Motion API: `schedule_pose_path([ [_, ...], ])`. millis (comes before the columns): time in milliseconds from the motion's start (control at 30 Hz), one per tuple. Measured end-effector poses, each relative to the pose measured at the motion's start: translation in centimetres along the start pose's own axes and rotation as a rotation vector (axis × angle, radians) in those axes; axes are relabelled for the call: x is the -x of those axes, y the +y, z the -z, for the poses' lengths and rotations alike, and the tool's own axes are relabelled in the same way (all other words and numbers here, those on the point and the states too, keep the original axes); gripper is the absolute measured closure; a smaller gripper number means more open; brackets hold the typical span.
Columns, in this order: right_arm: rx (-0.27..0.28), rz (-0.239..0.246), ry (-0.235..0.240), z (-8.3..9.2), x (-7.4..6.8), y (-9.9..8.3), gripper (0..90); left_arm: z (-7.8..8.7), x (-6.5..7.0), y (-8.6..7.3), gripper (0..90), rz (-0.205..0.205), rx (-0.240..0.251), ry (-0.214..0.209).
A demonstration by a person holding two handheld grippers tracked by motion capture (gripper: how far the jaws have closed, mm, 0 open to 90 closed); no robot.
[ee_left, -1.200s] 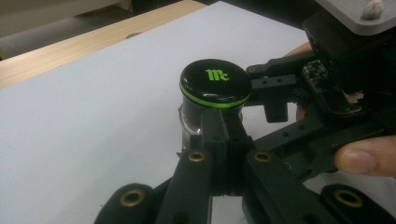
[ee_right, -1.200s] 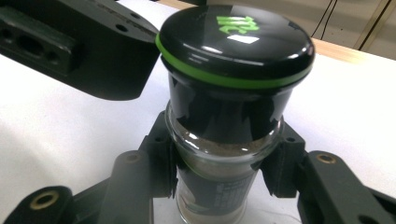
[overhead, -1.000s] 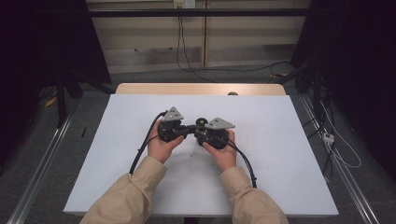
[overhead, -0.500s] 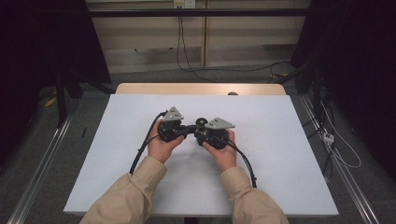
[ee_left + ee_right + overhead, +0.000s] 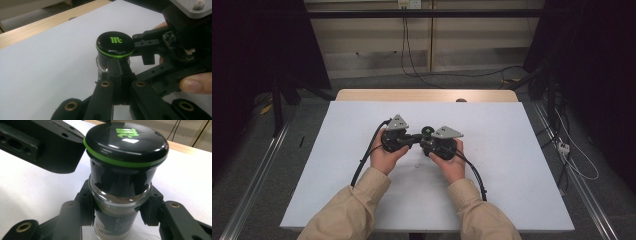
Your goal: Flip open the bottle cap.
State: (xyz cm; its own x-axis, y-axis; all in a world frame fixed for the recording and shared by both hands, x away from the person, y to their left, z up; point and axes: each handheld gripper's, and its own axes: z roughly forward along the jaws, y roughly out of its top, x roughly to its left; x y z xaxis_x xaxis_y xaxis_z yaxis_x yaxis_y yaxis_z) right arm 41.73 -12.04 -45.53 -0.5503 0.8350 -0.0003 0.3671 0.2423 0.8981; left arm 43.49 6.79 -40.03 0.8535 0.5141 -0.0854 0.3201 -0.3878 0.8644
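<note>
Spice jar (image 5: 122, 195), black lid with green ring, upright on the white counter (image 5: 522, 165). Right tongs (image 5: 120, 210) clamp its glass body. Left tongs (image 5: 119, 67) fully closed, tips against the jar, gripping nothing.

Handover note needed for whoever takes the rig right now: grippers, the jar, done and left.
Right hand-held gripper: shut on the spice jar, pads on the glass body below the cap.
Left hand-held gripper: jaws shut together, tips against the jar just under the black cap; not gripping it.
Jar: upright, mid-table on the white table, between both hands; cap on.
Done: jar secured by the right.
Left: probably opening the cap; the left jaws would need to open and take it first.
</note>
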Motion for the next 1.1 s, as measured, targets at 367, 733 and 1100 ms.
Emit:
schedule_pose_path([
  [367, 0.0, -0.002, 0.001, 0.0, 0.0, 0.0, 53.7, 0.0, -0.1, 0.1, 90.0, -0.013, -0.005, 0.007],
  [733, 0.0, -0.003, 0.003, 0.0, 0.1, 0.0, 53.6, 0.0, 0.0, 0.1, 90.0, -0.011, -0.002, 0.008],
  [1100, -0.003, -0.001, 0.0, 0.0, 0.0, 0.0, 53.7, 0.2, 0.8, 1.8, 90.0, -0.058, -0.012, 0.025],
])
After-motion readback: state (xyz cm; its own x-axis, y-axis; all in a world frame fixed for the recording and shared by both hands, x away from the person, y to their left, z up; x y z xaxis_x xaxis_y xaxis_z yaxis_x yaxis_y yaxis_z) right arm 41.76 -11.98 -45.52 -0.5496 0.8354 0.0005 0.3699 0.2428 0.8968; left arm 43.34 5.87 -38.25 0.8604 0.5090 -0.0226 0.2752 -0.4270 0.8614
